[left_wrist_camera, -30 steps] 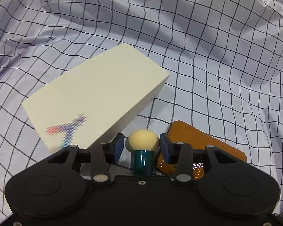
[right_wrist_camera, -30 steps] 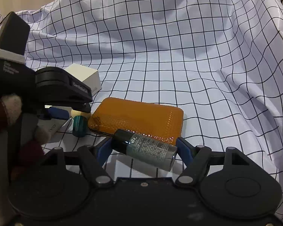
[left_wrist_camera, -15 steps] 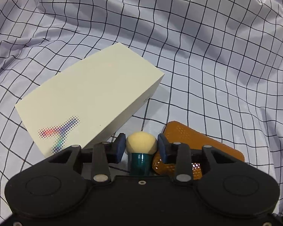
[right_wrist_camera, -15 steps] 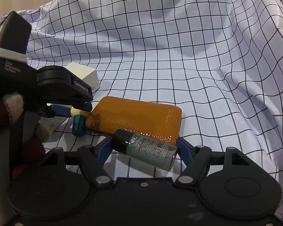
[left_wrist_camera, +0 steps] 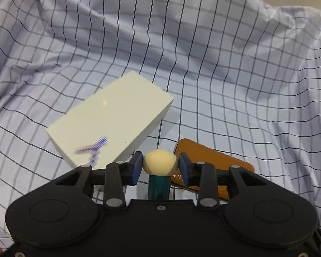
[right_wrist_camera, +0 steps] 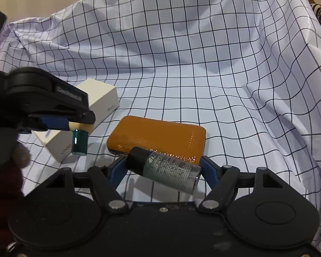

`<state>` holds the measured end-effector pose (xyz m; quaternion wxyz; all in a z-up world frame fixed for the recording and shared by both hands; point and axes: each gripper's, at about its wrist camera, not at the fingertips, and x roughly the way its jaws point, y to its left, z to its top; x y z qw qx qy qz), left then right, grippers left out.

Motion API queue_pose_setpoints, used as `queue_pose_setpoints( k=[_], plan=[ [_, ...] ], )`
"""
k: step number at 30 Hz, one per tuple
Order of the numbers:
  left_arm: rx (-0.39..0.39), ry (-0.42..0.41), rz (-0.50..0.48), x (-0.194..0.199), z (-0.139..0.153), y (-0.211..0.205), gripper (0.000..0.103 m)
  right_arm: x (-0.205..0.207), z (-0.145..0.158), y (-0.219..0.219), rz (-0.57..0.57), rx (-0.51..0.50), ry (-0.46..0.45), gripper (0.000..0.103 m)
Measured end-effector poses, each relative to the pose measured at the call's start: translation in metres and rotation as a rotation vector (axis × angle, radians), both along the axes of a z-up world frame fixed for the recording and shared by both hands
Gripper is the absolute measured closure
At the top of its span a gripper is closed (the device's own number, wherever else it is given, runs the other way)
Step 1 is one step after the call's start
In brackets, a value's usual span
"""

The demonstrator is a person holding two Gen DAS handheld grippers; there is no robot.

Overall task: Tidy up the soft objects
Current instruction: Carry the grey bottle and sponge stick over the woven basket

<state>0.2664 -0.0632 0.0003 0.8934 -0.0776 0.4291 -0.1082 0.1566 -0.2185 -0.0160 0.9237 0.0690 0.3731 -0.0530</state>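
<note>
My left gripper [left_wrist_camera: 160, 165] is shut on the cream foam head of a small brush [left_wrist_camera: 160, 164] with a dark green handle. In the right wrist view the brush [right_wrist_camera: 79, 142] hangs handle down from the left gripper [right_wrist_camera: 73, 126], clear of the cloth. My right gripper [right_wrist_camera: 163, 168] is shut on a grey bottle [right_wrist_camera: 168, 170] with a black cap. The bottle lies crosswise and tilted between the blue pads. An orange textured case [right_wrist_camera: 160, 136] lies flat on the cloth just beyond the bottle.
A white box [left_wrist_camera: 111, 124] with a blue mark rests on the checked cloth [left_wrist_camera: 203, 64] left of the orange case [left_wrist_camera: 211, 158]. The cloth rises in folds at the back and sides. A person's hand in a dark sleeve [right_wrist_camera: 4, 184] holds the left gripper.
The left jaws closed onto the foam head, then the gripper rose and drew back with the brush, so the box and case look smaller and farther. The right gripper and bottle stayed put.
</note>
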Motion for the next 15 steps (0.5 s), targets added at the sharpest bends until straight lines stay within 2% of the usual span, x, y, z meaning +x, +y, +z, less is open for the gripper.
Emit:
queue_pose_setpoints(
  k=[10, 15],
  plan=[
    [0.016, -0.098, -0.059, -0.067, 0.042, 0.026, 0.066, -0.047, 0.033, 0.006, 0.001, 0.0, -0.062, 0.03],
    [0.021, -0.127, -0.073, -0.107, 0.052, 0.037, 0.066, -0.082, 0.05, 0.006, -0.004, 0.013, -0.107, 0.03]
  ],
)
